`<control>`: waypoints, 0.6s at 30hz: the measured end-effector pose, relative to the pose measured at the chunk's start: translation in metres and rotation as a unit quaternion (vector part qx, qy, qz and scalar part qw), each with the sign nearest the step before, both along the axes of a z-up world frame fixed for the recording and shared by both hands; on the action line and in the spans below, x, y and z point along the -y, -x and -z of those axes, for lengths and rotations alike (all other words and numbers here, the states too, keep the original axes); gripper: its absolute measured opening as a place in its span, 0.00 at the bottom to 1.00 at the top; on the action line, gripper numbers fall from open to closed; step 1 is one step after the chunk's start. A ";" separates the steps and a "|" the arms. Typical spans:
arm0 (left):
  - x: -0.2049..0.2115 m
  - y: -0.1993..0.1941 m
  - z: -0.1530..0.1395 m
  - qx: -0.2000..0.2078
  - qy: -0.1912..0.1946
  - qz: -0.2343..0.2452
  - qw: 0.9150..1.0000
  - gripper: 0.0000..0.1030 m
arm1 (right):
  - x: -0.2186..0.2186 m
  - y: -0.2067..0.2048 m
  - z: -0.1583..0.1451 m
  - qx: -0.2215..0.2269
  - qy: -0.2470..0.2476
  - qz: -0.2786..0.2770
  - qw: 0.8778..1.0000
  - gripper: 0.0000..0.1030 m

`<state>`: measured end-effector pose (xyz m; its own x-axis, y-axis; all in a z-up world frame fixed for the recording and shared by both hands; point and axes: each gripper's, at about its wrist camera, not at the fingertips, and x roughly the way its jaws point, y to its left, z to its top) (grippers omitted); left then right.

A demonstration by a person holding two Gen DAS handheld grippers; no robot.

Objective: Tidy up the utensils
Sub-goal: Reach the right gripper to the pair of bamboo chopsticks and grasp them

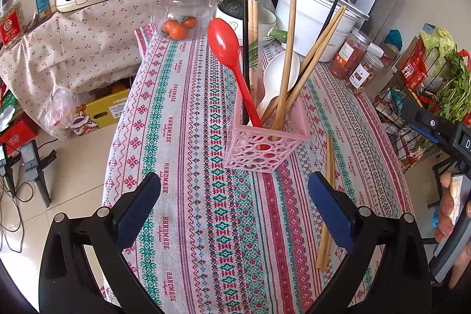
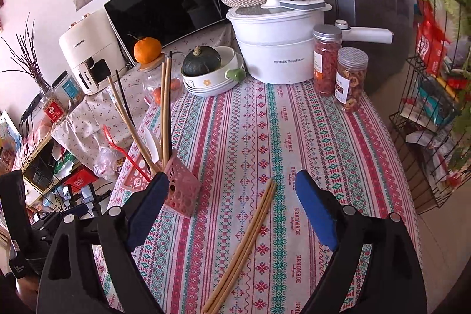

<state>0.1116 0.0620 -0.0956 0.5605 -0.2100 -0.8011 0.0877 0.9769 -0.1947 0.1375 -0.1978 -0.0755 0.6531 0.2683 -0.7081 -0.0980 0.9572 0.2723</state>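
A pink perforated utensil holder stands on the patterned tablecloth. It holds a red spoon, a white spoon, several wooden chopsticks, black chopsticks and a wrapped pair. A loose pair of wooden chopsticks lies on the cloth right of the holder. My left gripper is open and empty, in front of the holder. In the right wrist view my right gripper is open and empty above the loose chopsticks; the holder is at its left finger.
At the table's back stand a glass jar of oranges, a bowl stack with a dark squash, a white Royalstar pot and two dried-fruit jars. A wire rack with vegetables stands right. The table edge drops to floor at left.
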 end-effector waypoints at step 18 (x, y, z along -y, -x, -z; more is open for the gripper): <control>0.049 -0.009 0.048 -0.031 -0.053 0.040 0.997 0.93 | 0.025 -0.015 0.106 -0.115 0.071 0.014 0.991 0.88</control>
<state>0.1208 0.0132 -0.1440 0.4940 -0.1644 -0.8538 0.1577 0.9826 -0.0980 0.1526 -0.2227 -0.1820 0.4756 0.1400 -0.8684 -0.0217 0.9888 0.1475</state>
